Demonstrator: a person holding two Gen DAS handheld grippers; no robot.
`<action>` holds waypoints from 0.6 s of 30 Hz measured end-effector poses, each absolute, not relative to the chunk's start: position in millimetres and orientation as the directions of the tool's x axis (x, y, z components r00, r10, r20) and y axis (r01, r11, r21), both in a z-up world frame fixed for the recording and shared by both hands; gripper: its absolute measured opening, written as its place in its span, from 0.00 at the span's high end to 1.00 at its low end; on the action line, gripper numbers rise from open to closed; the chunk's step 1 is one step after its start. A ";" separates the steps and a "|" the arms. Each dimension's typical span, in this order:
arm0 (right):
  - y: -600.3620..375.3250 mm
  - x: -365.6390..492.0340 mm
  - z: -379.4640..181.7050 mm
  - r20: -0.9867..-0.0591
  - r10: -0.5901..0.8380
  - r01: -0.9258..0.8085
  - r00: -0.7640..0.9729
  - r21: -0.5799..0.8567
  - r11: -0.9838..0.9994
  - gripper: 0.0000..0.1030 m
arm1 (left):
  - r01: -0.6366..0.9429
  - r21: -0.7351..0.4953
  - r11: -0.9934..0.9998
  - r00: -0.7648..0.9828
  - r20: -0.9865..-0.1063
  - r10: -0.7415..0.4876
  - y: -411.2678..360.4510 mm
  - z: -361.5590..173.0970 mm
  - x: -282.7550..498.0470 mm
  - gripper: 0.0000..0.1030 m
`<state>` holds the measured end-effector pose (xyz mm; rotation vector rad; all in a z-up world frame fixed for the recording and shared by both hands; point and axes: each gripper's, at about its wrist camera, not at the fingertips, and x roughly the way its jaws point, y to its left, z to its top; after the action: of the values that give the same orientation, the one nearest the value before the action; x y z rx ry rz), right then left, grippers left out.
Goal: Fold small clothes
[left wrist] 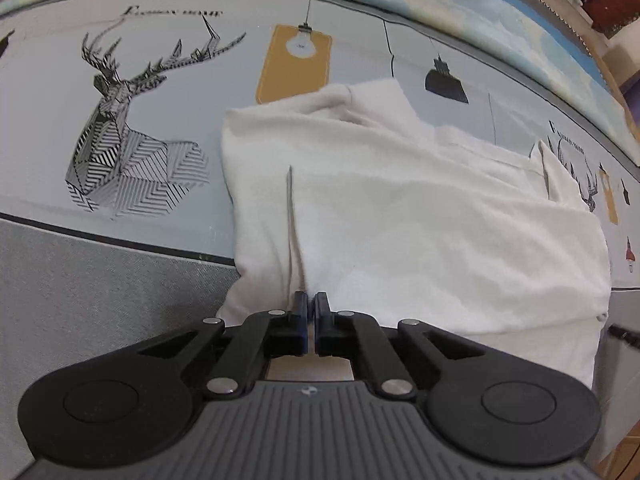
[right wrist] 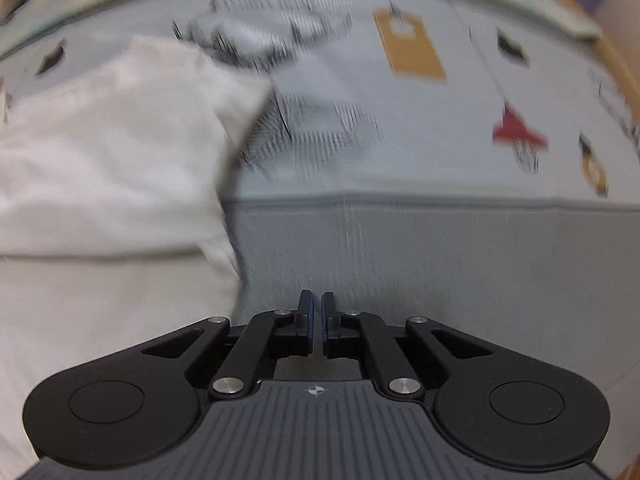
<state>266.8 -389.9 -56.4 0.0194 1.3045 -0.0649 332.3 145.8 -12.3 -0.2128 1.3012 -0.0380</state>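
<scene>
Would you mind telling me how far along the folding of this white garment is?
Partly done: the white garment lies in a rough, bunched fold on the printed cloth. In hand: the left hand-held gripper is shut at its near edge, apparently pinching fabric. The right hand-held gripper is shut on nothing. Left: flattening and finishing.

One white garment point(left wrist: 400, 216) lies on one printed cloth point(left wrist: 168, 248), spreading ahead and to the right of the left claw point(left wrist: 311, 300), and to the left of the right claw point(right wrist: 316, 300). Ahead-left of the left claw the cloth shows one big deer head point(left wrist: 120, 140). One ochre lamp tag point(left wrist: 294, 64) sits straight ahead beyond the garment, with one black lamp point(left wrist: 446, 80) ahead-right.
</scene>
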 end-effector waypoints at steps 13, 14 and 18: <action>-370.9 290.1 -51.2 -0.868 0.220 0.022 0.446 0.256 0.966 0.66 | -0.109 -0.212 0.971 0.334 -0.928 -0.165 147.0 -0.5 334.9 0.96; -368.5 292.9 -55.0 -0.877 0.227 0.015 0.424 0.257 0.966 0.78 | -0.108 -0.211 0.972 0.332 -0.929 -0.164 147.8 -1.5 334.6 0.96; -376.1 291.9 -53.0 -0.901 0.241 0.083 0.361 0.289 0.954 0.86 | -0.098 -0.197 0.976 0.316 -0.936 -0.157 149.4 -5.7 336.3 0.96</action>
<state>291.9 -376.1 -53.0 0.3073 1.2025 0.1039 336.3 149.4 -5.7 -0.2335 1.2517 -0.0394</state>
